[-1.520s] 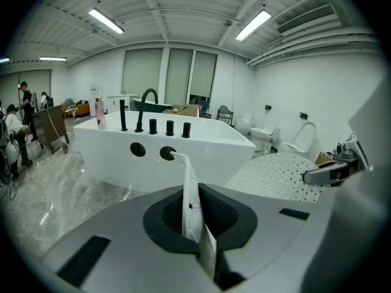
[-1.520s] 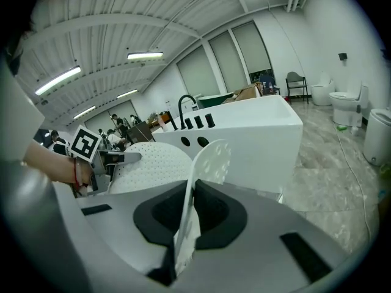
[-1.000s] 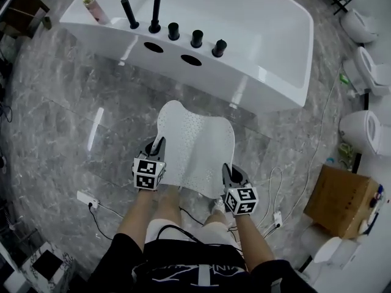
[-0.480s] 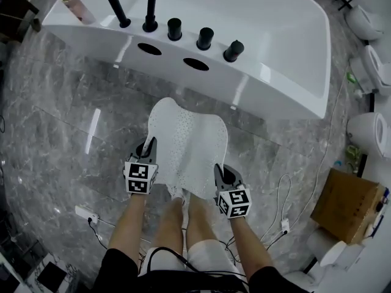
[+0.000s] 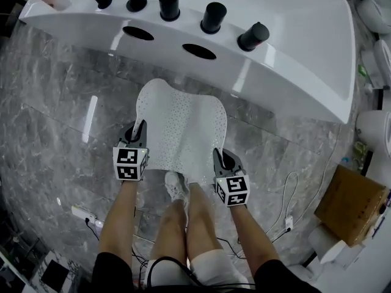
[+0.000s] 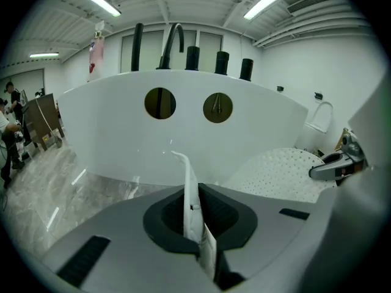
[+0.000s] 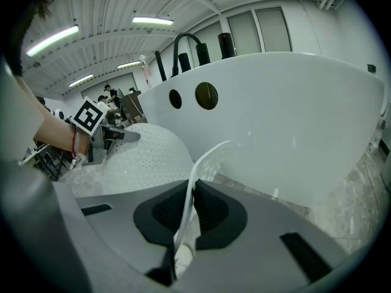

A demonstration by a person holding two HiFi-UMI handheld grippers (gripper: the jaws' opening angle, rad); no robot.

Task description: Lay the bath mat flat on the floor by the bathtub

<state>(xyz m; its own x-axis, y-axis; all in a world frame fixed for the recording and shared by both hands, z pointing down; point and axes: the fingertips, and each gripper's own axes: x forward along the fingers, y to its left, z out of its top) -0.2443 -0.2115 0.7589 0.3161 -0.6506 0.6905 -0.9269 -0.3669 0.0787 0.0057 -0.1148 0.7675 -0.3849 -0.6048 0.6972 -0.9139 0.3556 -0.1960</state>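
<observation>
A white bath mat [image 5: 180,130] dotted with small holes hangs spread between my two grippers, above the grey marble floor [image 5: 55,127] in front of the white bathtub [image 5: 293,54]. My left gripper [image 5: 139,133] is shut on the mat's near left edge [image 6: 190,200]. My right gripper [image 5: 218,159] is shut on its near right edge [image 7: 192,194]. The mat [image 7: 137,157] bulges upward in the middle, and its far end curls down toward the tub wall [image 6: 183,127]. My legs and shoes stand under the near edge.
Black tap fittings [image 5: 214,17] line the tub rim, with two dark oval holes [image 5: 198,51] in the wall below. A cardboard box [image 5: 351,203] and white toilets [image 5: 372,130] stand at the right. White cables [image 5: 284,194] and a power strip [image 5: 82,214] lie on the floor.
The view has closed in on the tub and both grippers have carried the mat forward and lower. The mat stays gripped at both near corners.
</observation>
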